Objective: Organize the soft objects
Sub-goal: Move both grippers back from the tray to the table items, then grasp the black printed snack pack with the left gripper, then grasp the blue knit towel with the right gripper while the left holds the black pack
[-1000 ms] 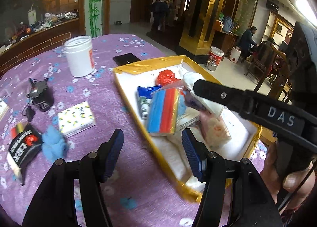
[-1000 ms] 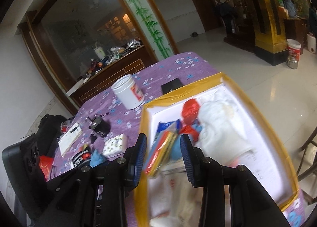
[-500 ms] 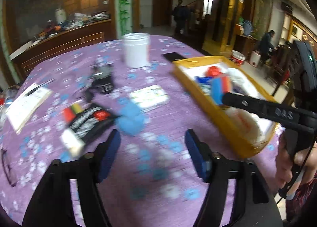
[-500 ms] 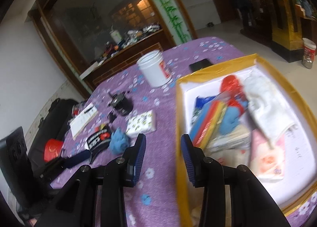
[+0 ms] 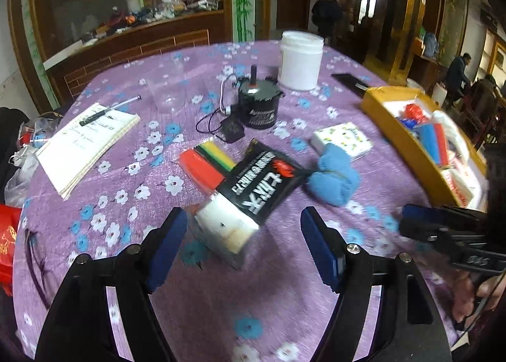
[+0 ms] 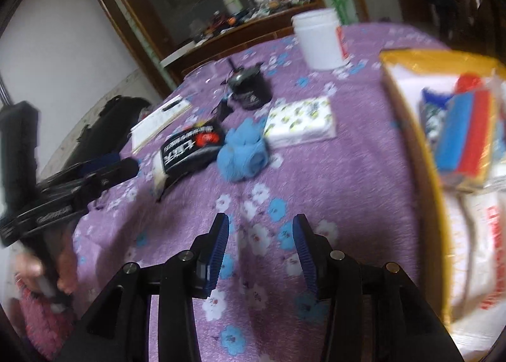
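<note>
- Hovering over the purple flowered tablecloth (image 5: 221,314), the left gripper (image 5: 243,245) has its jaws spread with nothing between them; the end of a black packet (image 5: 262,185) lies just beyond the tips.
- Widening lately by a little, the right gripper (image 6: 256,246) is likewise empty, above bare cloth.
- Beside the packet sits a blue soft bundle (image 5: 333,178) (a rolled cloth, it seems), touching a white patterned tissue pack (image 5: 343,140).
- Under the packet's far end lies a red, yellow and green strip (image 5: 207,161).
- At the table's right edge, the yellow box (image 5: 401,140) holds several soft items, a red-and-blue one (image 6: 465,131) among them.
- Farther off stand a black pot (image 5: 259,107) and a white jar (image 5: 300,60).
</note>
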A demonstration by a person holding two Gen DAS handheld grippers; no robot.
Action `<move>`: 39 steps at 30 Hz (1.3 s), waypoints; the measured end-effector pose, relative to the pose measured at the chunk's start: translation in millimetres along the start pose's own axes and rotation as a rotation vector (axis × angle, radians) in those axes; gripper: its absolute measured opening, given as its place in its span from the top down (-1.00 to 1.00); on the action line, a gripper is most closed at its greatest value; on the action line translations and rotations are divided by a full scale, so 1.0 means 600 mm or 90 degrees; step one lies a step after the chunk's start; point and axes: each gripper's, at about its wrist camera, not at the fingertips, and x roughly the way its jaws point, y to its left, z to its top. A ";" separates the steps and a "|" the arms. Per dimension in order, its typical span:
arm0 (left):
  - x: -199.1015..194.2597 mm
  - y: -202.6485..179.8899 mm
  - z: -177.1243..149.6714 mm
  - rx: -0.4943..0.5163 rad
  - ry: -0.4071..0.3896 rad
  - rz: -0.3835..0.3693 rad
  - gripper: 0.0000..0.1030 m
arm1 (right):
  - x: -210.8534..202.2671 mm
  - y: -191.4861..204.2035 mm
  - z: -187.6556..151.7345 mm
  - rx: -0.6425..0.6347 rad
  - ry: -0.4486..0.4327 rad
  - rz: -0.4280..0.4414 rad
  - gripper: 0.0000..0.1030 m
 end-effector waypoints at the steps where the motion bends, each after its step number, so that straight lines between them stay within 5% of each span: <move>1: 0.010 0.001 0.004 0.002 0.011 0.005 -0.44 | -0.001 -0.007 0.000 0.013 -0.001 0.006 0.12; 11: 0.080 -0.039 0.024 0.075 0.050 0.053 -0.44 | 0.004 -0.024 0.002 0.043 0.007 0.024 0.12; 12: 0.085 -0.042 0.022 0.070 0.050 0.072 -0.39 | 0.006 -0.025 0.003 0.044 0.007 0.025 0.12; 14: 0.087 -0.045 0.019 0.049 0.054 0.087 0.17 | 0.005 -0.026 0.003 0.045 0.005 0.027 0.12; 22: 0.026 -0.041 -0.013 -0.071 -0.002 0.070 0.19 | 0.002 -0.026 0.003 0.041 0.001 0.011 0.12; 29: 0.049 -0.029 -0.018 -0.087 0.006 0.050 0.19 | -0.001 0.004 0.027 0.036 0.025 -0.009 0.12; 32: 0.049 -0.026 -0.018 -0.090 0.002 0.047 0.19 | 0.011 0.016 0.054 0.038 0.028 -0.030 -0.09; 39: 0.054 -0.030 -0.020 -0.080 -0.002 0.062 0.18 | 0.096 0.019 0.100 0.055 0.038 -0.044 -0.11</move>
